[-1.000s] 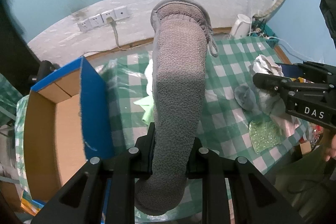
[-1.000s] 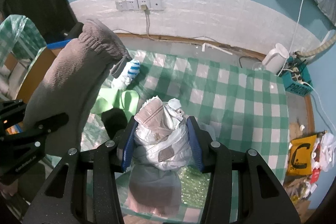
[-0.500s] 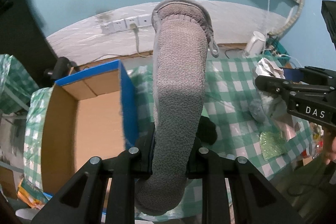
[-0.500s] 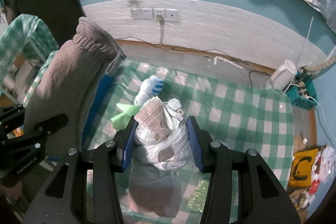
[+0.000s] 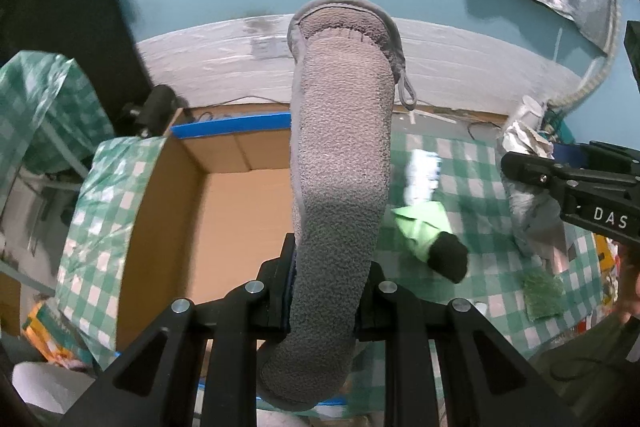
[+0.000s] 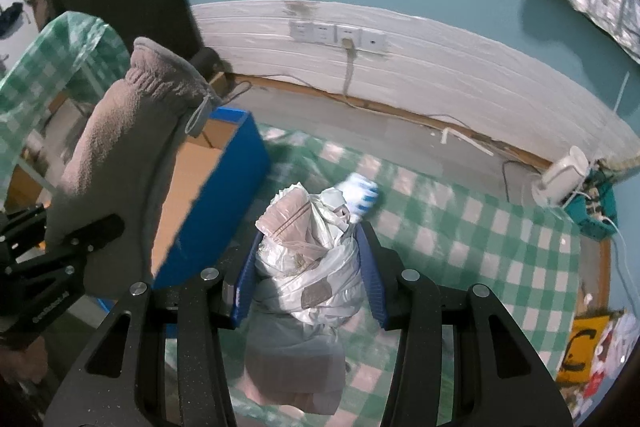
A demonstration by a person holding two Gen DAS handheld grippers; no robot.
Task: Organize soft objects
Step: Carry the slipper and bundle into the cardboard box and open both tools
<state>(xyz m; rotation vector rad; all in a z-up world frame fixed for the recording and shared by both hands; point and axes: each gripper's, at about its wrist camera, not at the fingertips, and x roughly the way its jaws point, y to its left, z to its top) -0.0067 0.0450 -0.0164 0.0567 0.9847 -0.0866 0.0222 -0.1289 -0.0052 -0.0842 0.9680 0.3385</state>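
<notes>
Left gripper (image 5: pixel 330 275) clamps the mitten (image 5: pixel 340 163) upright over the box (image 5: pixel 240 211) (nearer hand), right gripper (image 6: pixel 308 267) grasping a bag (image 6: pixel 312 267) beside the box.

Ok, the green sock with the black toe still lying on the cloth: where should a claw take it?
Grip the green sock across its flat green middle, coming straight down from above. It lies flat on the cloth, nothing touching it, and the black toe end is bulkier.

L wrist cam: mounted behind left gripper (image 5: pixel 328 291), faces fwd/down, close over cardboard box (image 5: pixel 240 211). R wrist cam: behind right gripper (image 6: pixel 310 271), same heading, above checked tablecloth (image 6: pixel 460 235). Shared: box, tablecloth, rear wall; each view shows the other gripper.
</notes>
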